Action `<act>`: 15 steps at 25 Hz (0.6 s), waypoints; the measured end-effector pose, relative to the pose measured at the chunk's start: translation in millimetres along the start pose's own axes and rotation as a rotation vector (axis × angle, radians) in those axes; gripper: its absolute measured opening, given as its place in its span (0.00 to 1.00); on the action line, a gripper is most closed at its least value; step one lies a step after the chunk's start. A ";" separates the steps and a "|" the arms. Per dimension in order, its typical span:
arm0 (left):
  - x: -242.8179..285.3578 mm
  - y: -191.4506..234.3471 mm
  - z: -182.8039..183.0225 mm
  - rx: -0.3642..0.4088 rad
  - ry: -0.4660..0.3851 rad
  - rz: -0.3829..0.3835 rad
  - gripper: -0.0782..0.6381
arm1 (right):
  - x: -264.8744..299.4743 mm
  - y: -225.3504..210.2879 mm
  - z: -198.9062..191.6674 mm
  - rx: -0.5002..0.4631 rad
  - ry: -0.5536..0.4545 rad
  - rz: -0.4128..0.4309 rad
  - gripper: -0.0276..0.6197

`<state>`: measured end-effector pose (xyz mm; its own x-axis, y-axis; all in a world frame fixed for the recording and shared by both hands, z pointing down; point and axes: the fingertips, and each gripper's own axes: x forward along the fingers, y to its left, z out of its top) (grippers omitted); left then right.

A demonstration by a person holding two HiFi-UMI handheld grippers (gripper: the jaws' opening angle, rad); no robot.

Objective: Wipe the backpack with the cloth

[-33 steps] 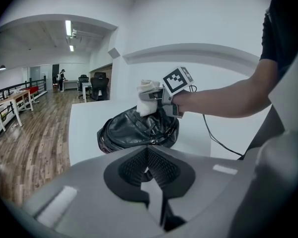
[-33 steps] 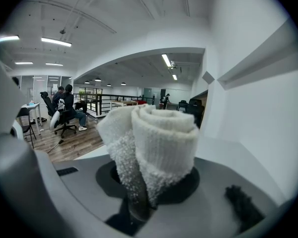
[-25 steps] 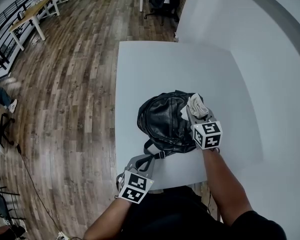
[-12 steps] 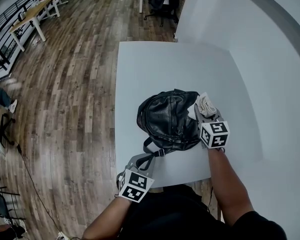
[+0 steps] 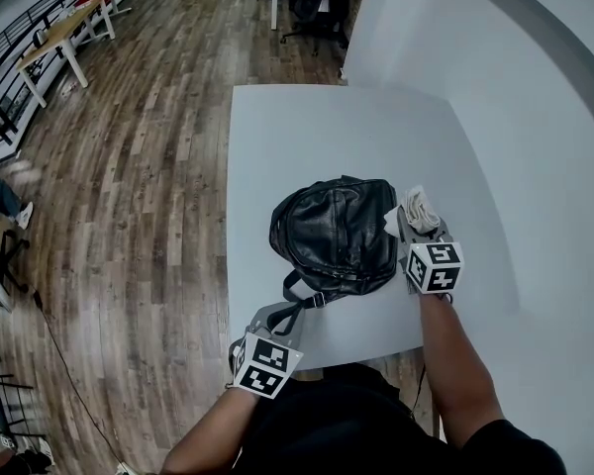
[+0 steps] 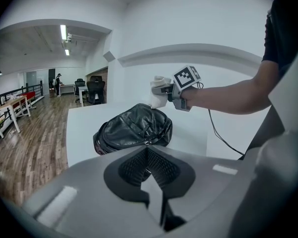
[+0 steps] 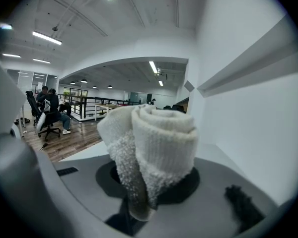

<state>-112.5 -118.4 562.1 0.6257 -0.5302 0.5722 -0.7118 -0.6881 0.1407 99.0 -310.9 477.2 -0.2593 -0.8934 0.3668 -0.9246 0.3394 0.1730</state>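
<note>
Now right gripper [image 5: 417, 224] pinches cloth [image 5: 420, 206]; left gripper [image 5: 280, 317] clamps backpack strap [image 5: 295, 291].

Head view looks steeply down from above the white table [image 5: 307, 127], w/ wood floor [image 5: 129, 166] at left. Left gripper view sits low at the table's near edge, facing across it; it shares the black backpack [image 5: 332, 236] w/ head view. Right gripper view is v. close behind the rolled cloth [image 7: 159, 143].
</note>
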 end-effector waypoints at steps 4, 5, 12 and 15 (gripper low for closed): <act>-1.9 -1.3 -1.1 -0.012 -0.007 -0.009 0.12 | -8.7 -4.8 3.6 0.003 -0.010 -0.028 0.18; -2.8 -1.5 -1.0 -0.021 -0.011 -0.012 0.12 | -11.4 -3.8 5.6 0.005 -0.015 -0.030 0.18; -12.4 3.2 4.7 -0.065 -0.061 -0.001 0.12 | -20.9 41.9 19.1 0.025 -0.063 0.055 0.18; -17.0 0.5 -0.2 -0.076 -0.054 -0.021 0.12 | -16.5 83.5 15.6 0.044 -0.052 0.143 0.18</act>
<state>-123.6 -109.6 552.6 0.6556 -0.5431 0.5247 -0.7191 -0.6610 0.2143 21.7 -272.4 471.3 -0.4025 -0.8513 0.3366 -0.8881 0.4523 0.0819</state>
